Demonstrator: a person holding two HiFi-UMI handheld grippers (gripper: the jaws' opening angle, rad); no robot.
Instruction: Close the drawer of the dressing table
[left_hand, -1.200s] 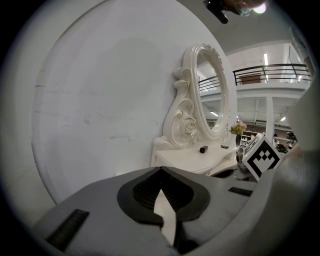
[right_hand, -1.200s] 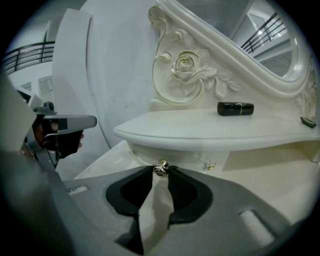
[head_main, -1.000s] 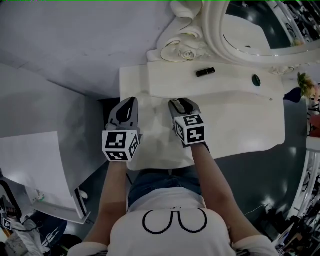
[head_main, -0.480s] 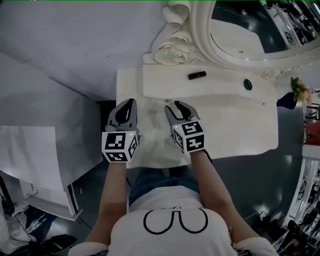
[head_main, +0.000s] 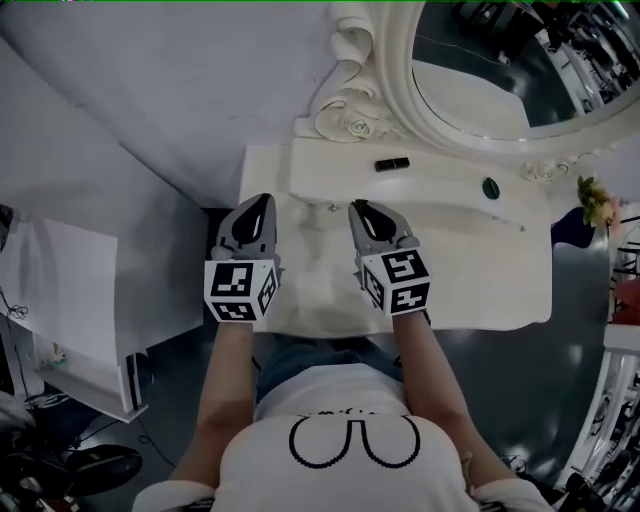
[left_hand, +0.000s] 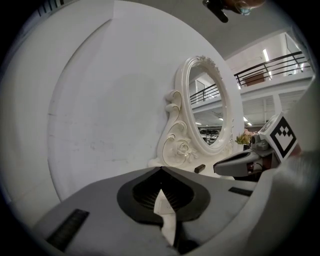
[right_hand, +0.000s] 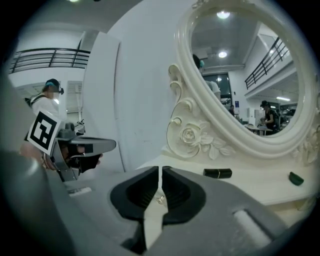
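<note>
The left tongs (left_hand: 161, 170) are held together, empty. The right tongs (right_hand: 160, 171) have just been closing and are brought almost together, with only a thin slit and nothing between them. Both are held side by side above the worktop's (head_main: 470, 270) front edge. The drawer is hidden beneath that edge. A black tube (head_main: 392, 164) is laid farther back, near the mirror (head_main: 500, 60).

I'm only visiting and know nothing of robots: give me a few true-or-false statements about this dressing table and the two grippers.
1. A black tube lies on the table near the mirror. True.
2. The right gripper holds that tube. False: its jaws have just been closing, with nothing between them.
3. A carved rose sits beside the mirror. True.
4. The left gripper is wide open. False: its jaws are together, empty.
</note>
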